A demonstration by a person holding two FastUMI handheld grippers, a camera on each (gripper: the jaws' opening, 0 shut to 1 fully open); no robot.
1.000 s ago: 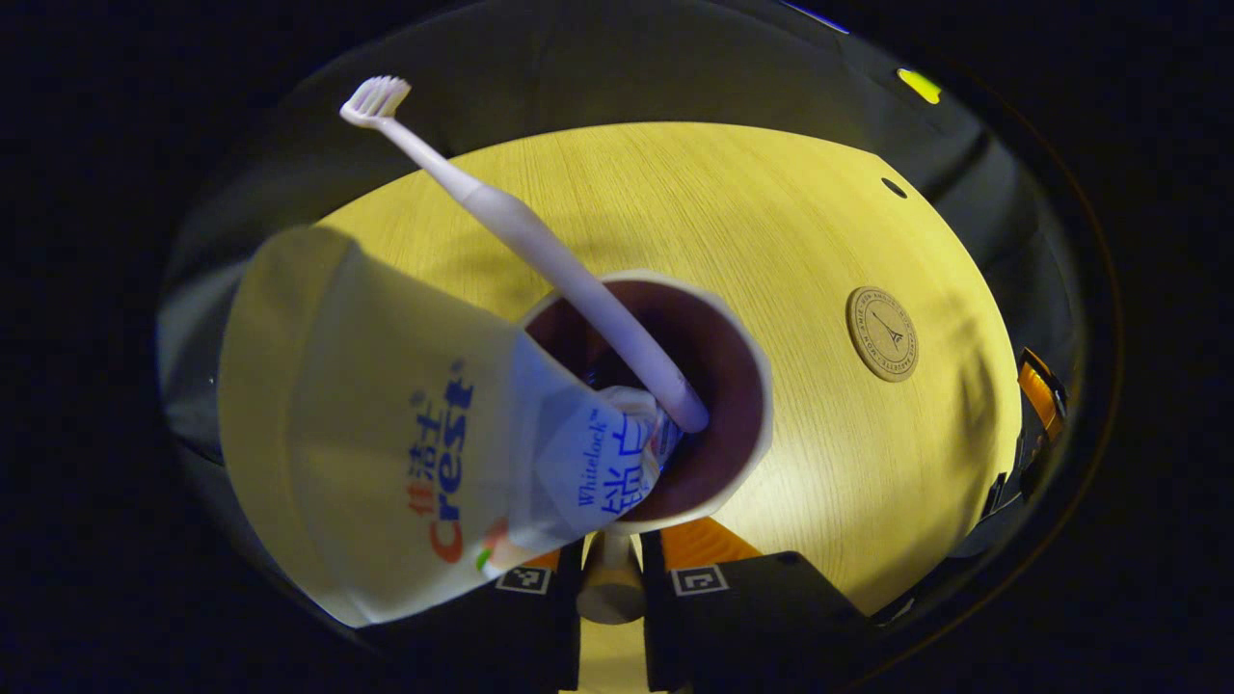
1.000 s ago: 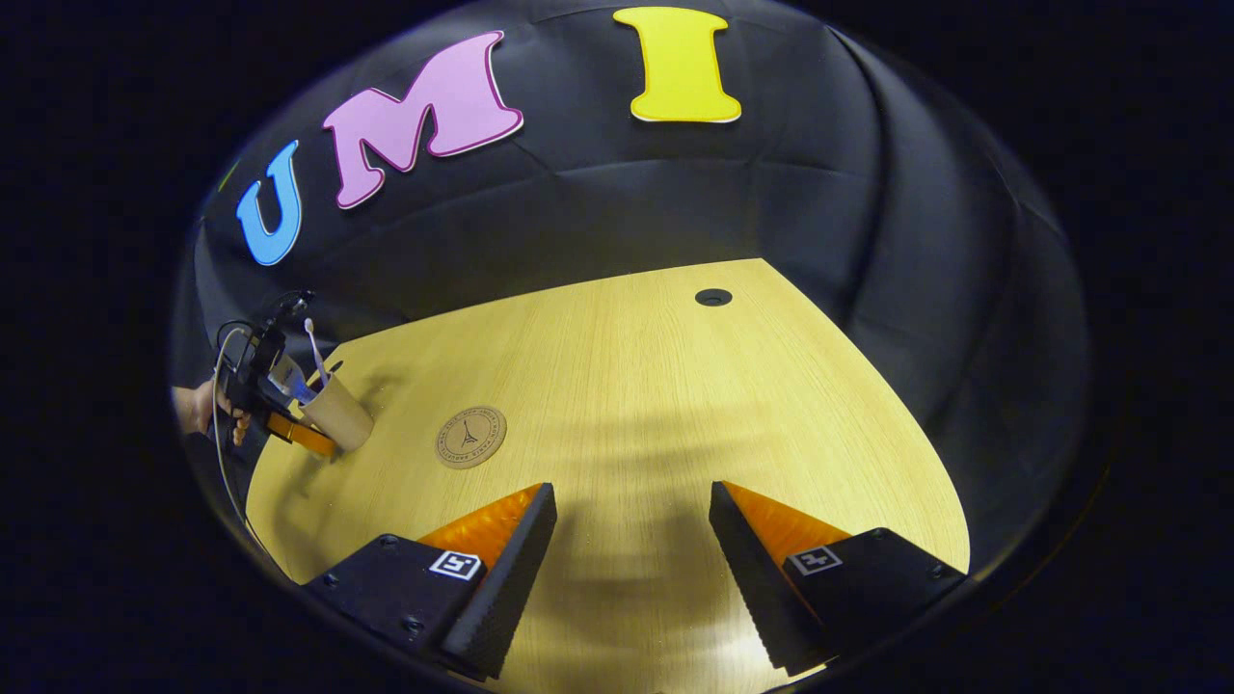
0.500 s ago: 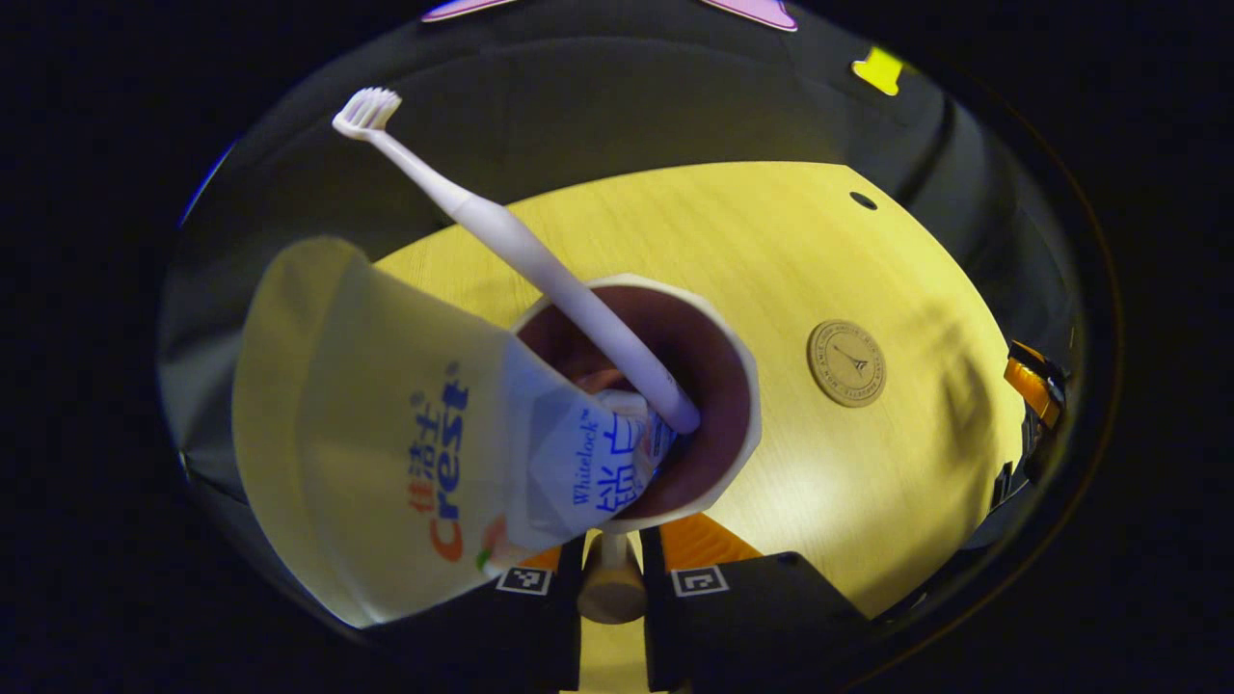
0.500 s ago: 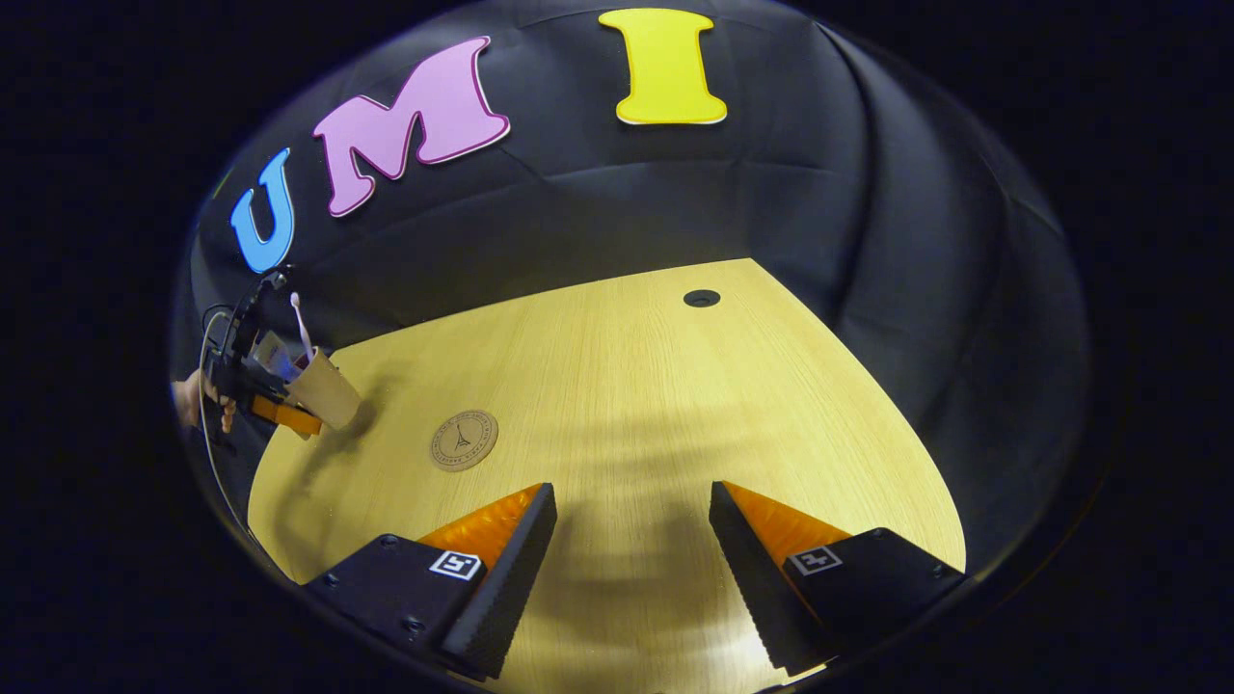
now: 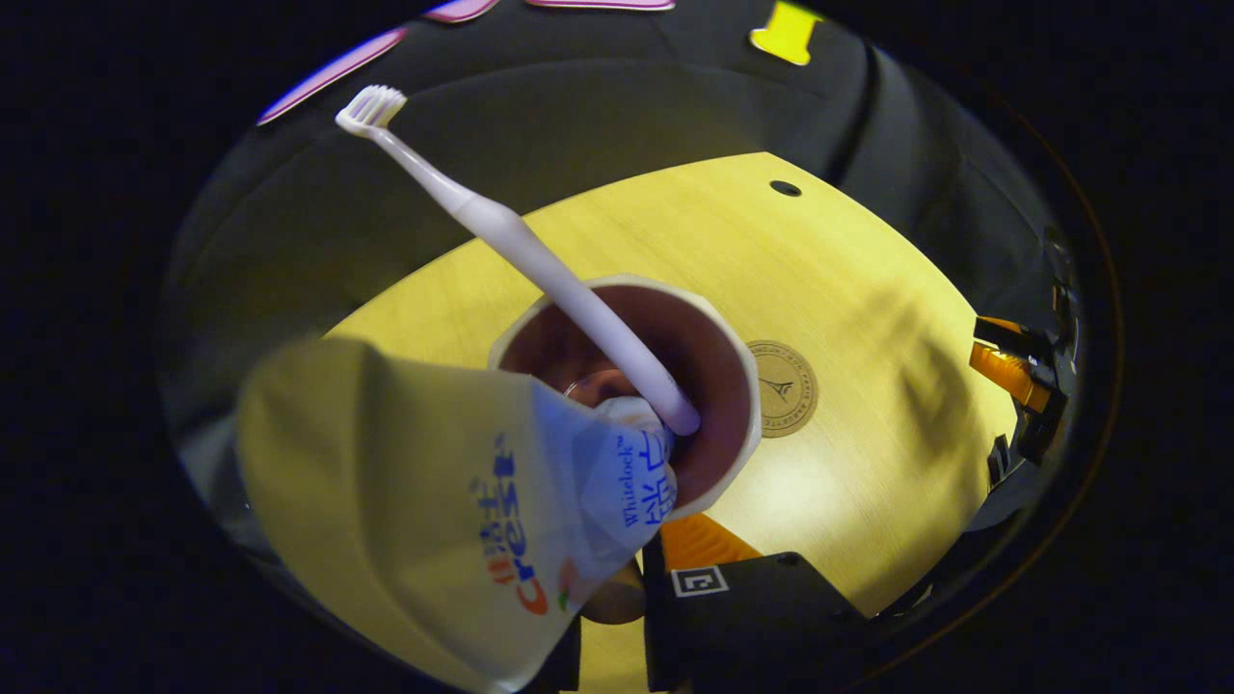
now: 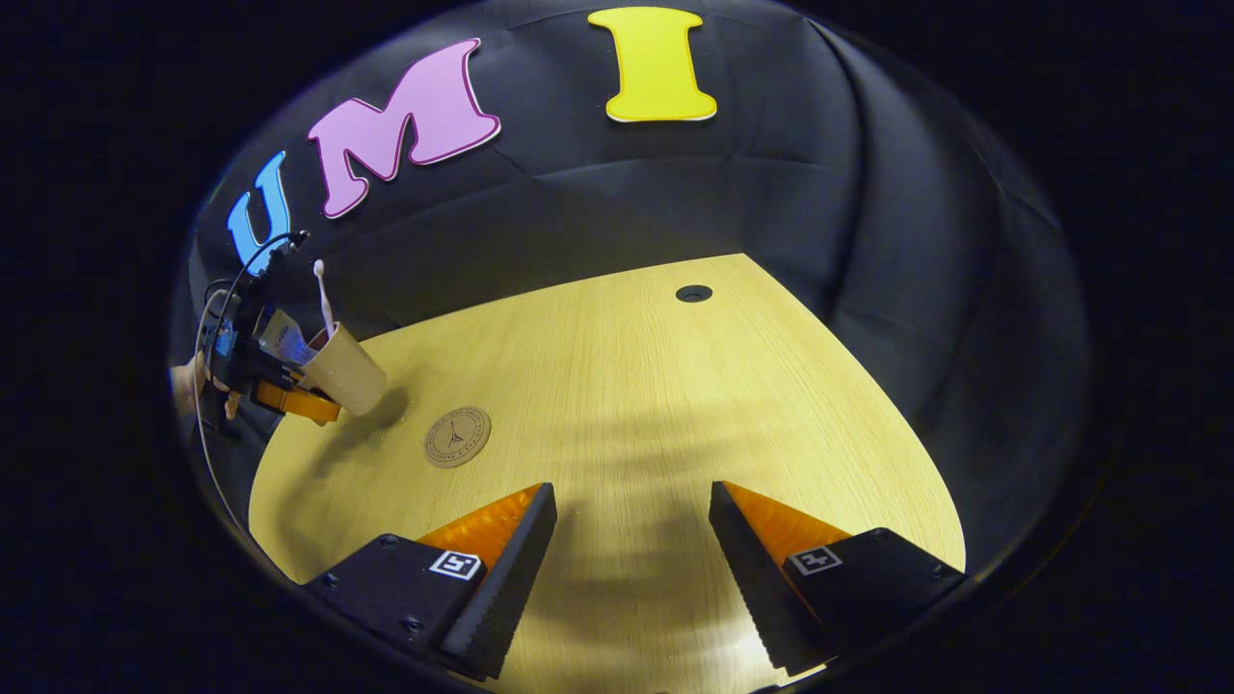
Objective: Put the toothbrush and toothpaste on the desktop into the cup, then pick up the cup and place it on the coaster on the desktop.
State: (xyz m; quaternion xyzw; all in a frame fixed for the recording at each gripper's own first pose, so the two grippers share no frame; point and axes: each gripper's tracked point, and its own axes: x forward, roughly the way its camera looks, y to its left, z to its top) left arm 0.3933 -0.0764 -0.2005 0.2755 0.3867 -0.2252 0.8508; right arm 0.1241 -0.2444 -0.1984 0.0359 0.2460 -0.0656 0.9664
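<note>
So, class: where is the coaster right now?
The coaster lies flat on the table, left of centre in the right gripper view, just ahead of the cup carried in the left gripper; nothing rests on it.

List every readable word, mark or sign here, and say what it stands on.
Toothpaste: a printed label, left unread here.
Coaster: a ring of lettering around a tower drawing, too small to read.
Tool fingers: square black-and-white code tags, no words.
Cup: no lettering visible.

We see the cup (image 5: pixel 718 453), toothbrush (image 5: pixel 540 260) and toothpaste (image 5: pixel 434 482) inside, held in the left claw (image 5: pixel 627 578) above the table (image 5: pixel 868 289), beside the coaster (image 5: pixel 783 387).
</note>
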